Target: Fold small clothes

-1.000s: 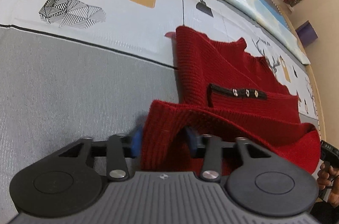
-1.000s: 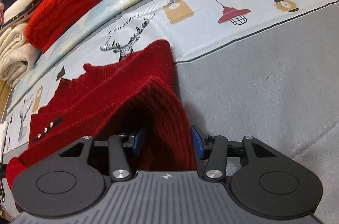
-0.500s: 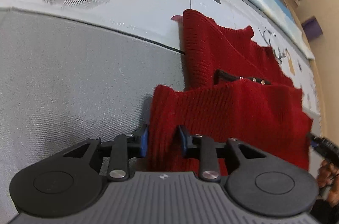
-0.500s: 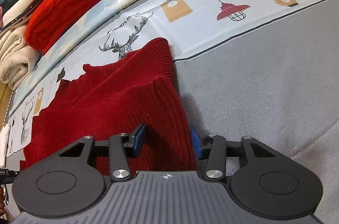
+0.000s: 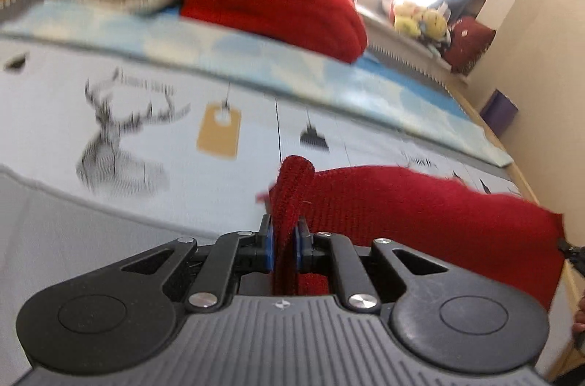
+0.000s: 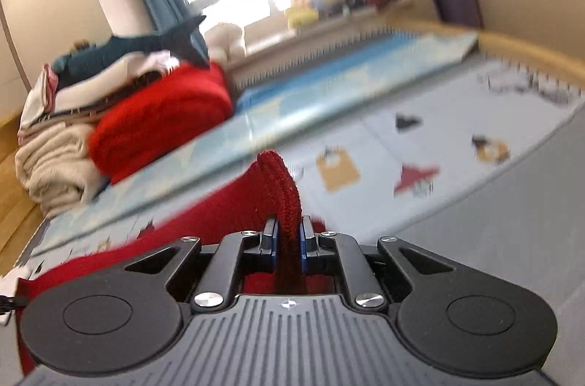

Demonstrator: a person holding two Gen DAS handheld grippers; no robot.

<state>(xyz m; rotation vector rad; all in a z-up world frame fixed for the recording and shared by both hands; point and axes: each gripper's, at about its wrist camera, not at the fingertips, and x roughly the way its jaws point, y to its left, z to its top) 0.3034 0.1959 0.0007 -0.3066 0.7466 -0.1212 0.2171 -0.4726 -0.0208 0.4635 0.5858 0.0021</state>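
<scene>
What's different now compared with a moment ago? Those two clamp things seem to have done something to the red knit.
Both tools have just closed: the left tool and right tool now pinch the near edge of the red sweater, which earlier sat loosely between their open fingers. Both have tipped upward, lifting that edge off the mat. The stack of folded clothes at the back stays put.

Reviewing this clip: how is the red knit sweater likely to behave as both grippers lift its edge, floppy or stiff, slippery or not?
Probably floppy: the red knit sweater bunches into a fold between the shut left gripper pads and sags between grips. Its ribbed knit likely resists slipping from the right gripper. It looks thick, so possibly heavy-draping.
</scene>
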